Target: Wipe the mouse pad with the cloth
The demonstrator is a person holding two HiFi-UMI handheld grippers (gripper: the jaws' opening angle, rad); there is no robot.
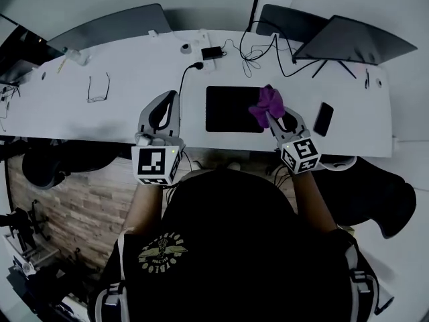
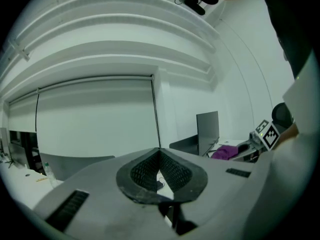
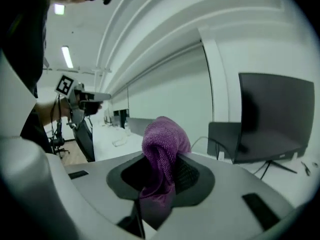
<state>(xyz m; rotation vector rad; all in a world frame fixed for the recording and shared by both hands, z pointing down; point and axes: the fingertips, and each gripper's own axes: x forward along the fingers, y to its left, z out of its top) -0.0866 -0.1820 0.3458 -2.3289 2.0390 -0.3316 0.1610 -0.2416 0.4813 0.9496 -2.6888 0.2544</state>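
Observation:
A black mouse pad (image 1: 231, 109) lies flat on the white desk (image 1: 134, 79), in front of the person. My right gripper (image 1: 273, 117) is shut on a purple cloth (image 1: 268, 102), which bunches up over the pad's right edge. In the right gripper view the cloth (image 3: 162, 146) fills the gap between the jaws and sticks out above them. My left gripper (image 1: 170, 98) hovers just left of the pad, jaws pressed together with nothing held; in its own view the left gripper (image 2: 160, 156) points upward, with the cloth (image 2: 227, 151) off to the right.
Eyeglasses (image 1: 98, 89) lie on the desk at the left. A black phone (image 1: 323, 119) rests right of the pad. Behind the pad are tangled cables (image 1: 251, 52), a charger (image 1: 213, 52) and an open laptop (image 1: 348, 39). The desk's front edge runs just below both grippers.

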